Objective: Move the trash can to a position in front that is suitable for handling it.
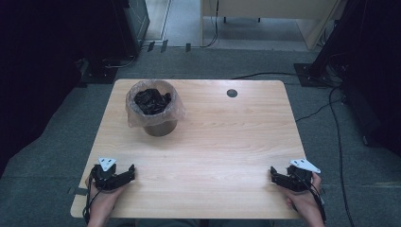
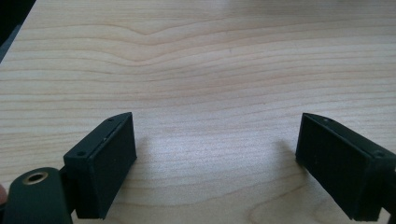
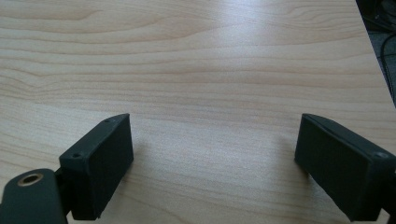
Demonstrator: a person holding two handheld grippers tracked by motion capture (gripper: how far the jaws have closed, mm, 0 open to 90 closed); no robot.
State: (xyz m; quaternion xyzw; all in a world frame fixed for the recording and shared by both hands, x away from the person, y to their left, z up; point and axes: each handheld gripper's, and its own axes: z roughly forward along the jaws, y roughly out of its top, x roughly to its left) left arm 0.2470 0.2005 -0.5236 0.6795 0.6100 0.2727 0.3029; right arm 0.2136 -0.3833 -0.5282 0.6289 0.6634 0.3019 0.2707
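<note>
Both of my tongs sat low on the near edge of the table point(image 1: 213, 142), one at each corner. On the left gripper point(image 1: 127, 173), held in my left hand point(image 1: 101, 198), the jaws stood wide apart with bare wood grain between them and nothing in their hold. On the right gripper point(image 1: 275, 174), held in my right hand point(image 1: 305, 201), the jaws were likewise spread wide and held nothing. Each gripper view confirmed the same: two black pads well apart over plain wood. Nearest thing to the left gripper was a small bin point(image 1: 160, 126) lined with a clear plastic bag point(image 1: 135, 116), upright on the far left part of the table, well apart from both tongs. Dark crumpled material point(image 1: 152, 100) lay inside it. A round hole point(image 1: 231, 93) marked the far edge of the tabletop.
</note>
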